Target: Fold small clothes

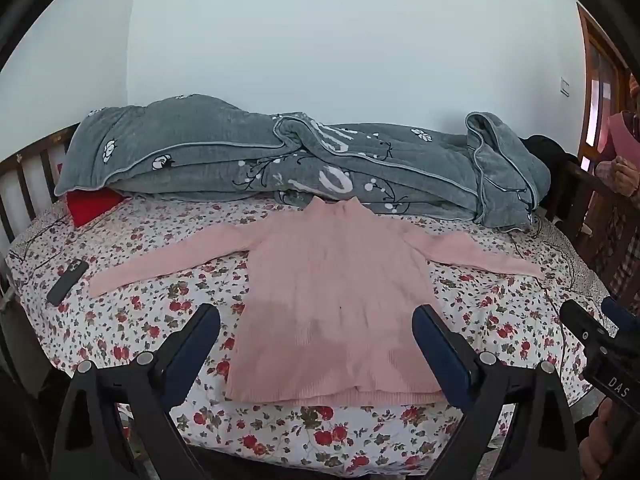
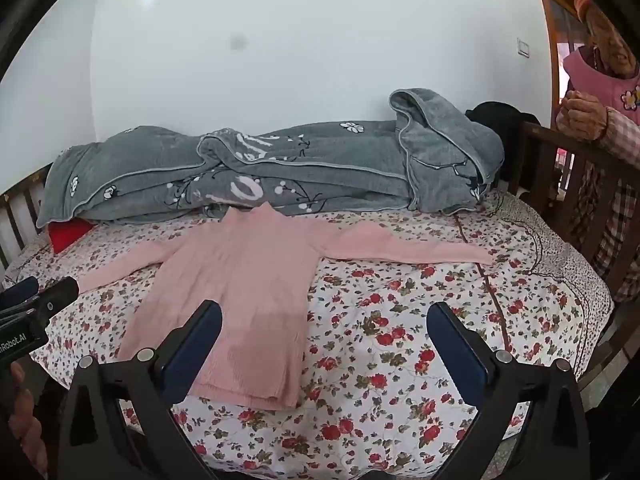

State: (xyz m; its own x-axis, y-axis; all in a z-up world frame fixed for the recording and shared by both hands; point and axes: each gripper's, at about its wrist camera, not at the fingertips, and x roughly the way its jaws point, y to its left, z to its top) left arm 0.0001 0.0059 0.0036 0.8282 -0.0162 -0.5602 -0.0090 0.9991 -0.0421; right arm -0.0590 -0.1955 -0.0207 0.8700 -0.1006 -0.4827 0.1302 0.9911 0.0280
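Observation:
A pink knit sweater (image 1: pixel 332 300) lies flat on the floral bedsheet (image 1: pixel 132 320), sleeves spread out to both sides, collar toward the grey quilt. It also shows in the right wrist view (image 2: pixel 240 288), left of centre. My left gripper (image 1: pixel 316 320) is open and empty, held above the sweater's lower half. My right gripper (image 2: pixel 324 320) is open and empty, above the sheet (image 2: pixel 400 340) just right of the sweater's hem. Each gripper shows at the edge of the other's view.
A rumpled grey quilt (image 1: pixel 280 152) lies along the back of the bed. A red item (image 1: pixel 94 204) peeks from under it at left. A dark phone (image 1: pixel 68 282) lies on the sheet at left. A person (image 2: pixel 608 120) stands by the wooden bed rail (image 2: pixel 560 160) at right.

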